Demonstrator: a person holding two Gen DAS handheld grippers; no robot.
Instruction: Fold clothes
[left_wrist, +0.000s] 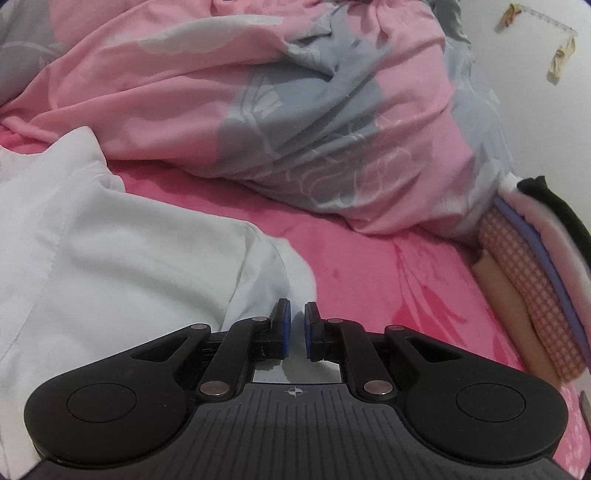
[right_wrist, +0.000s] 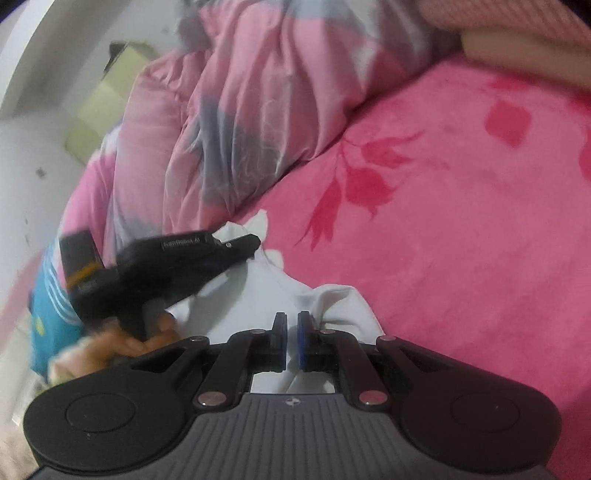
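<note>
A white garment (left_wrist: 129, 258) lies rumpled on the pink bed sheet (left_wrist: 369, 277), filling the left half of the left wrist view. My left gripper (left_wrist: 298, 314) sits at the garment's right edge, its blue pads almost together with white cloth running between and under them. In the right wrist view the same garment (right_wrist: 258, 295) bunches up toward my right gripper (right_wrist: 292, 321), whose pads pinch a fold of it. The left gripper (right_wrist: 253, 243) shows there too, blurred, held by a hand (right_wrist: 147, 339), its tip closed on a puckered corner of the cloth.
A crumpled pink and grey duvet (left_wrist: 295, 110) is heaped along the far side of the bed. A stack of folded clothes (left_wrist: 535, 277) stands at the right edge by the white wall. Bare flowered pink sheet (right_wrist: 443, 221) stretches to the right of the garment.
</note>
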